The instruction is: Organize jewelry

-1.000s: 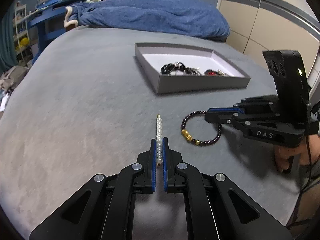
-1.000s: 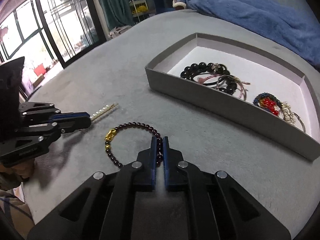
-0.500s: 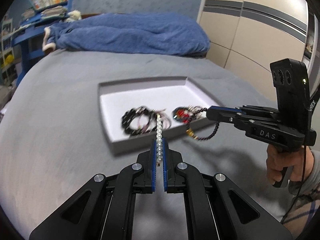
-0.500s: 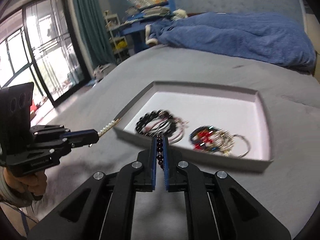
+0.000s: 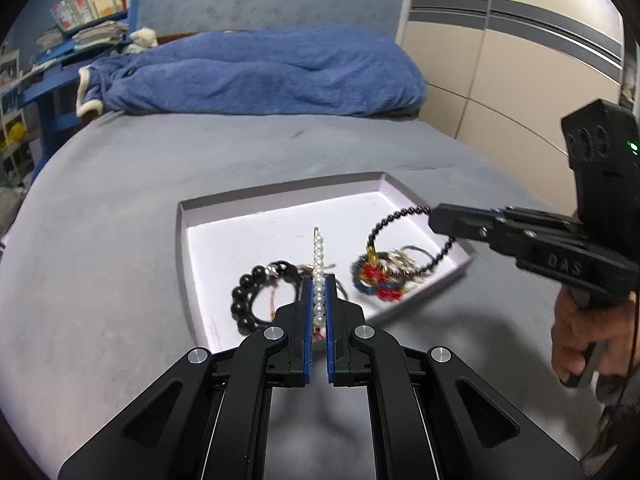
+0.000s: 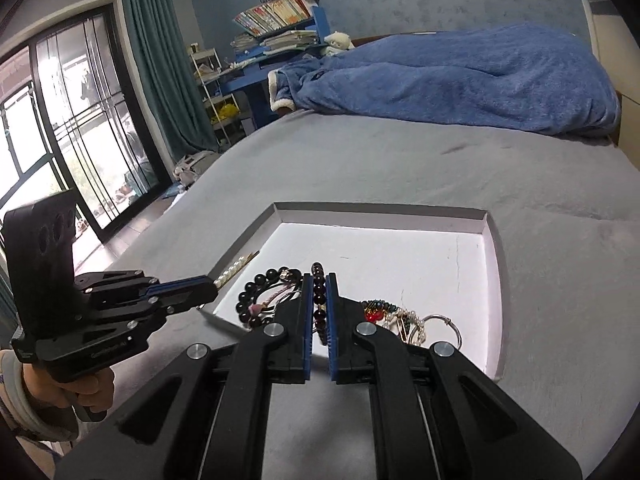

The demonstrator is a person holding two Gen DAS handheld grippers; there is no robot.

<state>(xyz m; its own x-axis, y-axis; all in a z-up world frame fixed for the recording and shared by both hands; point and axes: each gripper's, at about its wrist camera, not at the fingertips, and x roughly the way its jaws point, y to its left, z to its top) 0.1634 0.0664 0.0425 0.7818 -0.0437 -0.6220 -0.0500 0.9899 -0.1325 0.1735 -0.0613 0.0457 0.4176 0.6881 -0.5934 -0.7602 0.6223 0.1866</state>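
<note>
A grey bed (image 5: 120,240) carries everything, with one heaped blue blanket (image 5: 256,76) along its far edge. Near the bed's front edge sits one shallow grey box (image 5: 182,256) with a white floor.

The left gripper (image 5: 318,300) reaches over the box's near edge, its blue-padded fingers pressed onto one pearl strand (image 5: 318,264). The strand runs straight forward out of the fingertips, its gold tip over the middle of the box floor, held clear of it.

The right gripper (image 6: 319,304) comes in over the box's near right corner and pinches one dark beaded bracelet (image 5: 400,216), whose loop hangs from the fingertips above the box, its gold charm dangling just over the jewelry below.

Inside the box lie two heaps along the near wall: towards the near left corner, a black bead bracelet (image 5: 248,296) tangled with a pink cord; towards the near right corner, a cluster of red-and-blue beads (image 5: 376,280) with silver rings. How many pieces each heap contains cannot be told.
</note>
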